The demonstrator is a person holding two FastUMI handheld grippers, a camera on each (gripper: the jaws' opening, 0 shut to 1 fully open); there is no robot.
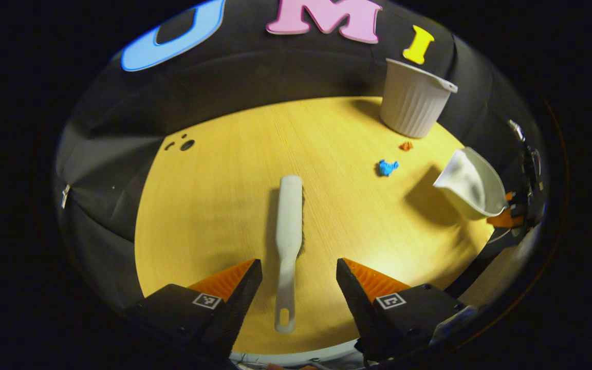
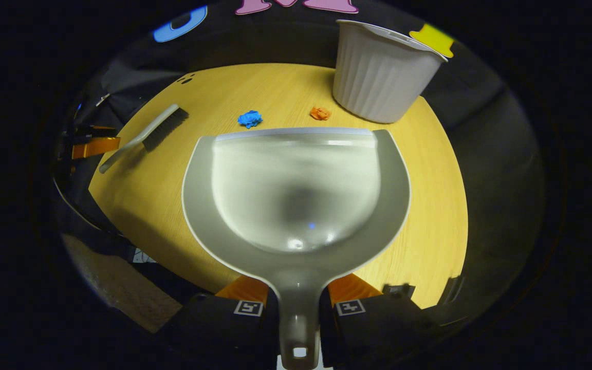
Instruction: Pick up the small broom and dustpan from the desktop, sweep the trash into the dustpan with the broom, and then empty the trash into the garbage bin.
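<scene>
Meanwhile, broom (image 1: 289, 226) between parted claw (image 1: 299, 280).

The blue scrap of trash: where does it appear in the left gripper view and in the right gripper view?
Left gripper view: the blue scrap lies right of centre on the desk, between the broom and the dustpan.
Right gripper view: it lies upper left of centre, just beyond the dustpan's front edge.
Shared landmark: the white bin.
</scene>
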